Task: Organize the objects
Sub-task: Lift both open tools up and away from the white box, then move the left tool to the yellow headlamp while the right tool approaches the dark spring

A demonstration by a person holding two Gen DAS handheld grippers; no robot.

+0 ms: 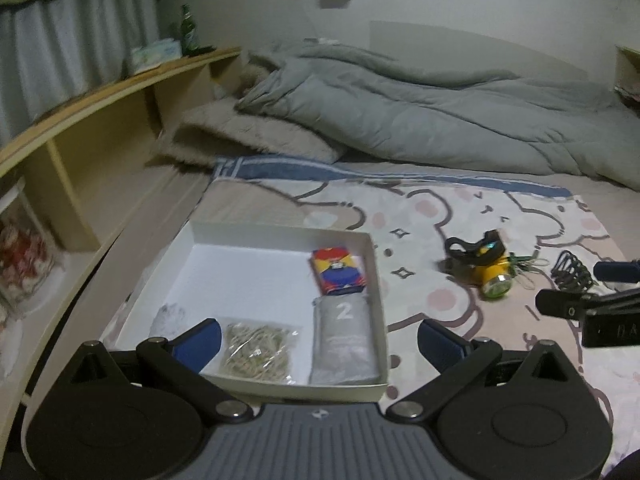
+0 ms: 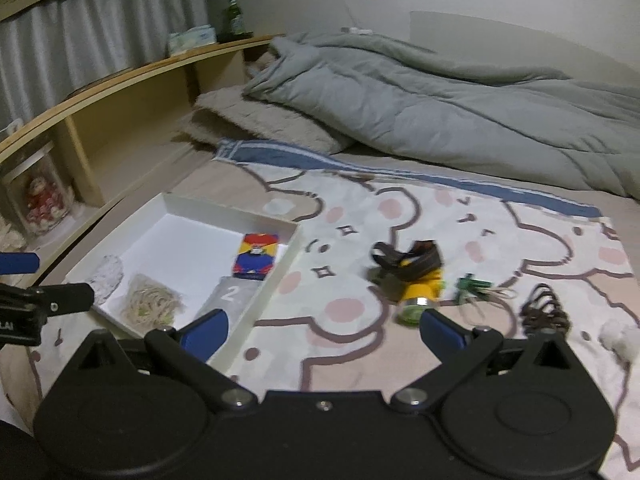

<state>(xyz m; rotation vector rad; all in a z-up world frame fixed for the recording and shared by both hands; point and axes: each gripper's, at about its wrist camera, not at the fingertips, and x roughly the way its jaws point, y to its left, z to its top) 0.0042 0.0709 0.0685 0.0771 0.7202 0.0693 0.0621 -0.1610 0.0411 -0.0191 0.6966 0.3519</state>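
The yellow headlamp (image 2: 416, 294), lying on the bed sheet at centre right of the frame beside the white box (image 2: 280, 256), could be dragged by its loose strap if caught off-centre by the released, empty right gripper (image 2: 322, 330).

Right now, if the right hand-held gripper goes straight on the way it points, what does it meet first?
Probably the yellow headlamp, lying on the blanket just ahead of the open right hand-held gripper and slightly right of centre; depth is unclear.
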